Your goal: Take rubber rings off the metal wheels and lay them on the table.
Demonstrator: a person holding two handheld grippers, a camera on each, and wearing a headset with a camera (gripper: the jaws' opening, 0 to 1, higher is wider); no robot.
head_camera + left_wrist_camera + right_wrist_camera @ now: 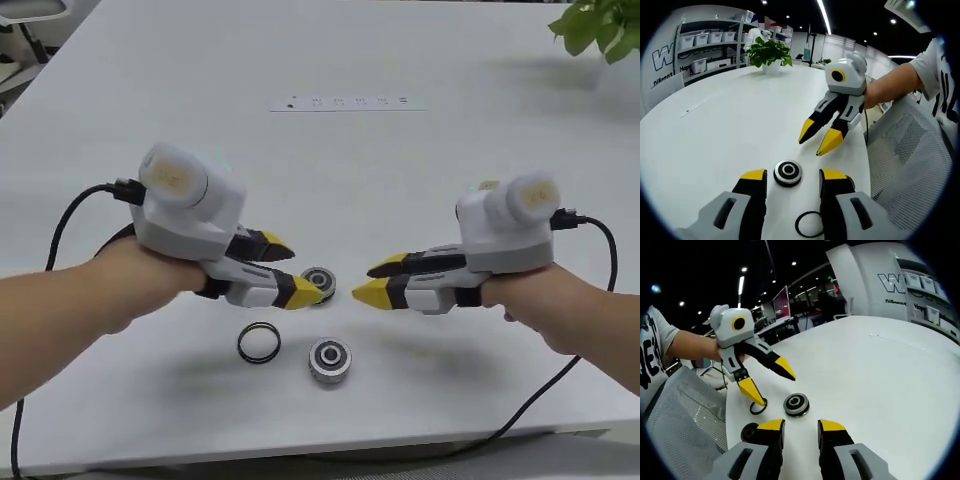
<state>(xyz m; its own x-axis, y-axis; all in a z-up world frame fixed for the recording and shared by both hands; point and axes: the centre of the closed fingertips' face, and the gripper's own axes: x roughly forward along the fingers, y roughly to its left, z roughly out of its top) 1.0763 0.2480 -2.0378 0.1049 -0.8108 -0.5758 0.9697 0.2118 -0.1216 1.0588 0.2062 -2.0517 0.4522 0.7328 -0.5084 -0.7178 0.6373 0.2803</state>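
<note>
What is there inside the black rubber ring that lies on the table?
Bare white table shows inside the rubber ring, nothing else. In the left gripper view, a jaw covers part of the ring.

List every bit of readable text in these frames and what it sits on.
"W": large letter, cut off, on the wall.
"Different": smaller line beneath that letter; the rest is cut off.
White strip on the table: marks too small to read.
Shirt print: cut off, unreadable.
Shelf lettering: blurred.
</note>
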